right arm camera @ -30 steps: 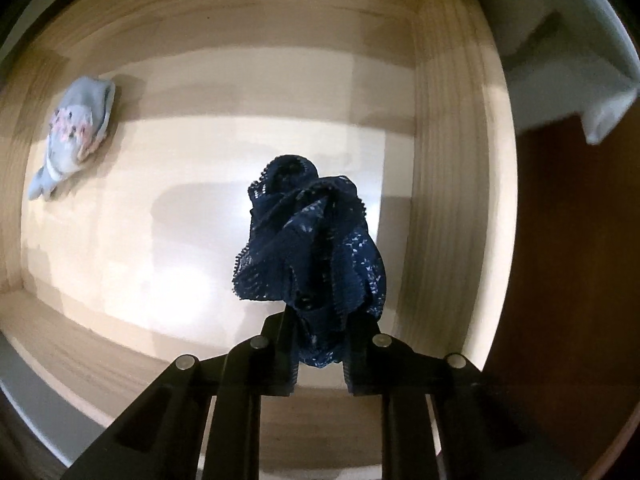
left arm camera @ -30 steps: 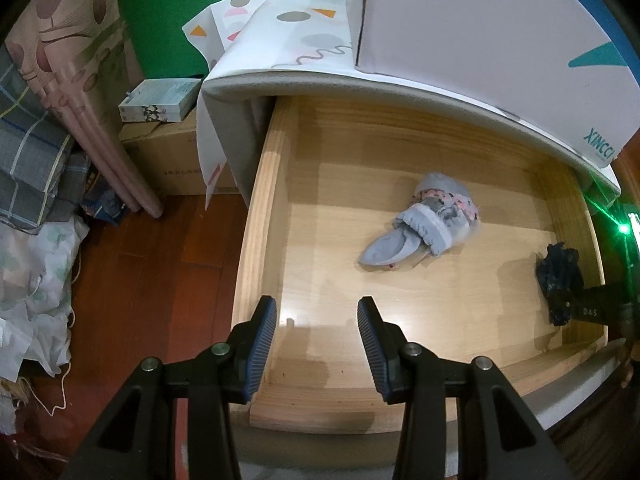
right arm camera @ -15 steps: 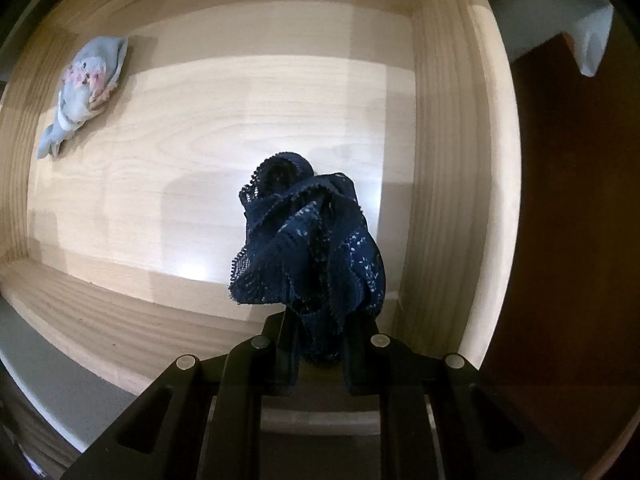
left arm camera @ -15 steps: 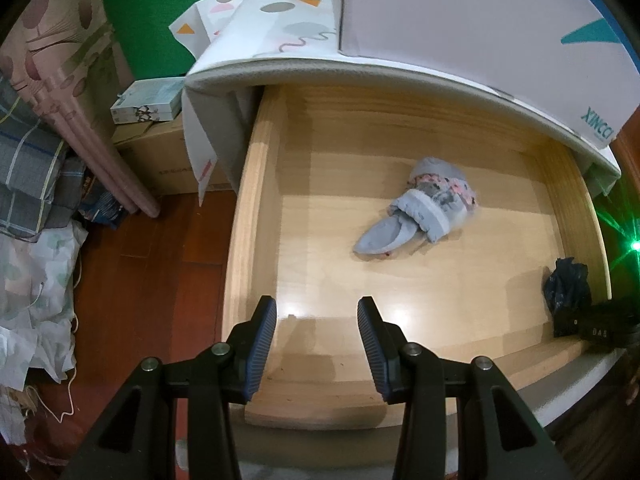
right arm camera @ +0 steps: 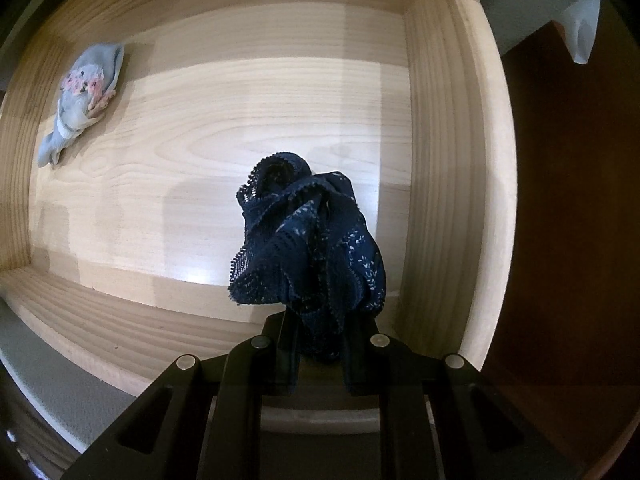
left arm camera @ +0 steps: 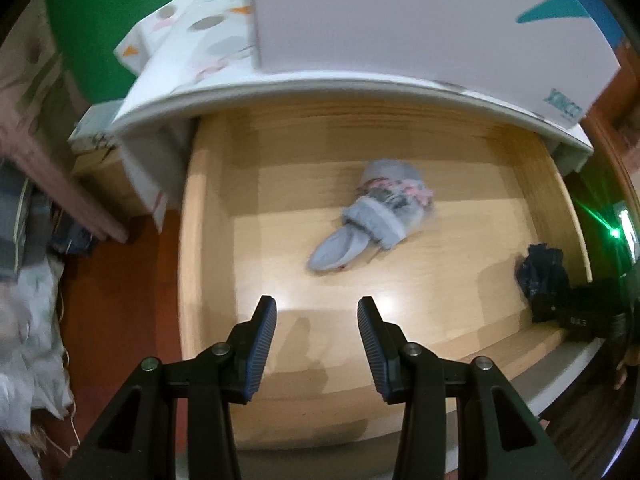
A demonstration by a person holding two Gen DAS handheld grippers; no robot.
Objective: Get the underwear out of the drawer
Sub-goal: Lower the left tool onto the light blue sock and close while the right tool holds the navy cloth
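right gripper [right arm camera: 318, 354]: jaws pinching bunched navy lace underwear [right arm camera: 310, 240], lower centre | left gripper [left arm camera: 317, 332]: jaws spread, empty | pale wooden drawer [right arm camera: 448, 152]: rolled grey floral underwear [left arm camera: 374, 216] on floor, centre

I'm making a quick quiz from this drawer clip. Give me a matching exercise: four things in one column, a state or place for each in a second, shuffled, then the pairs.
Things:
1. navy lace underwear
2. pale blue floral underwear
3. left tool
4. white box

States or places:
A. open, holding nothing
B. lying on the drawer floor
C. on top of the cabinet
D. pinched in the right tool

Pairs: 1-D, 2-B, 3-A, 4-C
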